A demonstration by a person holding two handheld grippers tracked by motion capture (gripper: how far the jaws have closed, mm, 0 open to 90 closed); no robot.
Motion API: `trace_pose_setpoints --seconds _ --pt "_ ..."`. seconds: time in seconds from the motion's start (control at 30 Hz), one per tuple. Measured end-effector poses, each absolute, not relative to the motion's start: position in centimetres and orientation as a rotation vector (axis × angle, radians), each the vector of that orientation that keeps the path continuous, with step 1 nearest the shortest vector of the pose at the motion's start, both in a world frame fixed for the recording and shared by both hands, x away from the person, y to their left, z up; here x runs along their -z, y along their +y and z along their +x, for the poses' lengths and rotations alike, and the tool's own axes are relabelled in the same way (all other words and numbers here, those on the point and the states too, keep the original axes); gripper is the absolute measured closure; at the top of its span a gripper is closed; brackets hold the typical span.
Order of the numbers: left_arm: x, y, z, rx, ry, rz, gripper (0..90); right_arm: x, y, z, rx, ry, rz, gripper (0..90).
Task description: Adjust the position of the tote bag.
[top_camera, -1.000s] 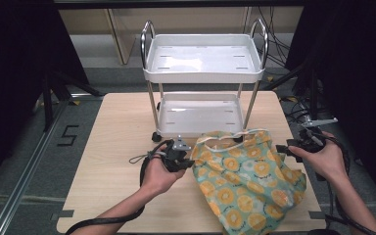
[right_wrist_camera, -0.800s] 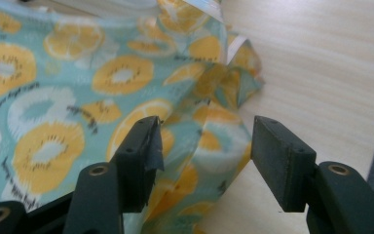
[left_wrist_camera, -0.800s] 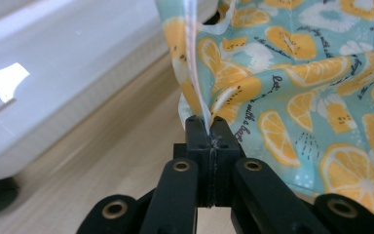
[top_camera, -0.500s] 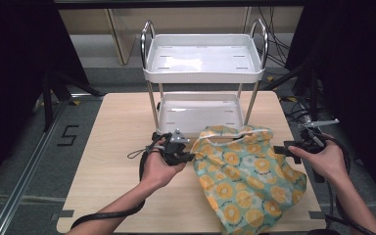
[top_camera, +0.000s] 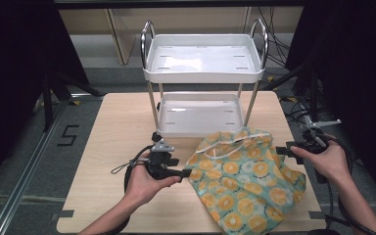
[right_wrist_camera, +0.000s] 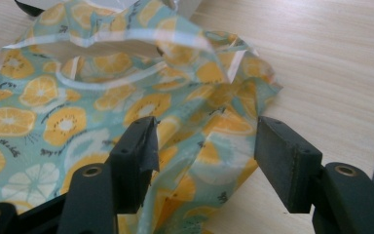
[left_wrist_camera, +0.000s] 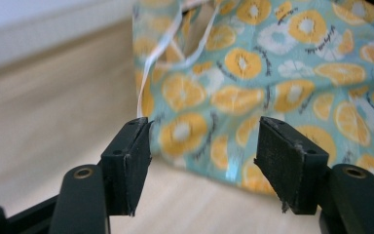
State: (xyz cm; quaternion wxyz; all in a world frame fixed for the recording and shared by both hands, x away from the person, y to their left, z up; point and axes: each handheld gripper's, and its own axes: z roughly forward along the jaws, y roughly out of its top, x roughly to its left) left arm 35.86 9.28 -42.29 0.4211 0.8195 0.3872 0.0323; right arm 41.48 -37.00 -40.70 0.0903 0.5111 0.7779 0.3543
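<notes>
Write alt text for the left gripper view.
Two black jaws of the left gripper stand open, nothing between them, just short of a teal fabric bag printed with orange citrus slices. The bag lies crumpled on a light wooden table, its white edging trailing toward the jaws.

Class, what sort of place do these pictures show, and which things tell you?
Probably a lab or workshop set up for recording. A plain wooden table stands among dark curtains, loose cables run along the floor, and a white two-tier cart stands by the table.
</notes>
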Motion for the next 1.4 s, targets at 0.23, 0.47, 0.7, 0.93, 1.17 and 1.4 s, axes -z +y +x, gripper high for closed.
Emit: trace_pose_setpoints --seconds 0.23,0.47,0.7,0.93,1.17,1.4 --pt "46.1 8.6 36.7 0.014 1.054 2.130 34.7 40.6 -36.9 42.7 -1.001 2.350 1.534 40.8" --pt "48.0 6.7 39.1 0.030 1.140 2.128 31.8 42.1 -36.5 45.3 -0.938 2.404 1.612 39.1" --pt "48.8 5.0 40.0 0.022 1.015 2.293 30.8 45.3 -35.0 47.3 -0.905 2.490 1.693 36.9" --pt "49.6 3.2 39.7 0.007 1.030 2.275 33.0 46.3 -35.0 48.3 -0.718 2.583 1.671 36.2" --pt "49.3 2.9 39.7 -0.049 0.961 2.371 38.9 47.0 -34.5 48.3 -0.611 2.623 1.625 40.5" --pt "49.4 1.8 38.9 -0.230 0.897 2.435 52.2 47.5 -33.9 48.3 -0.549 2.641 1.480 49.7"
